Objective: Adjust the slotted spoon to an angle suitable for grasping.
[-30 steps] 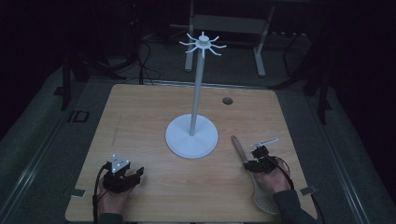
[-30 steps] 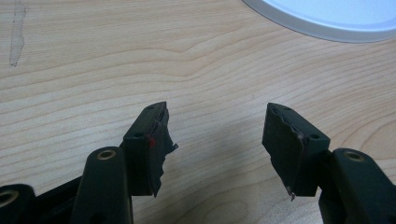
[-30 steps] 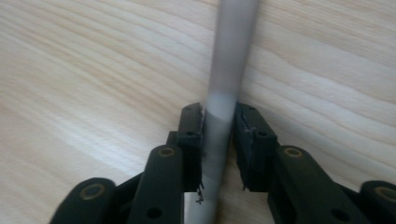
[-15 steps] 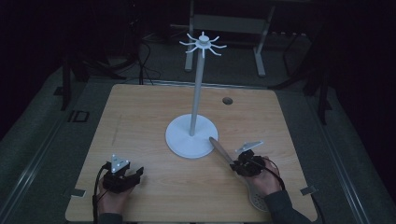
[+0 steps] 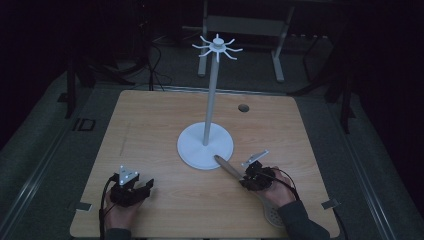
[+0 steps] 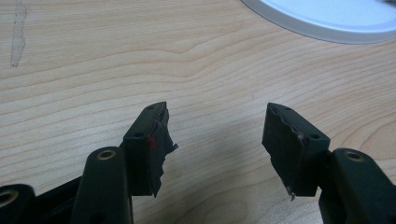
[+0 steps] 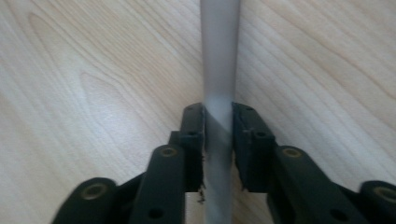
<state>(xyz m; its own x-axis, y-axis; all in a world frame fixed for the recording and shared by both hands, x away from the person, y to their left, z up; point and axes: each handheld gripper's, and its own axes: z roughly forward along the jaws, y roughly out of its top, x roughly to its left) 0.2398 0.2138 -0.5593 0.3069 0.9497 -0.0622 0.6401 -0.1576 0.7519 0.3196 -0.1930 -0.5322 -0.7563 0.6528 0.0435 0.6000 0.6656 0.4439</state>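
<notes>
The left gripper (image 5: 131, 189) rests on the table (image 5: 160, 130) near its front-left corner, jaws spread wide with nothing between them. The white stand (image 5: 205, 145) rises mid-table. The right gripper (image 5: 252, 176) clamps a slotted spatula (image 5: 227, 166) by its handle, tip near the stand's base.

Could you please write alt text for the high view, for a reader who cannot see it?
On a wooden table, the right tool is shut on the handle of a slotted spoon, whose handle tip points at the round base of a white hook stand. The left tool rests open near the table's front left edge.
</notes>
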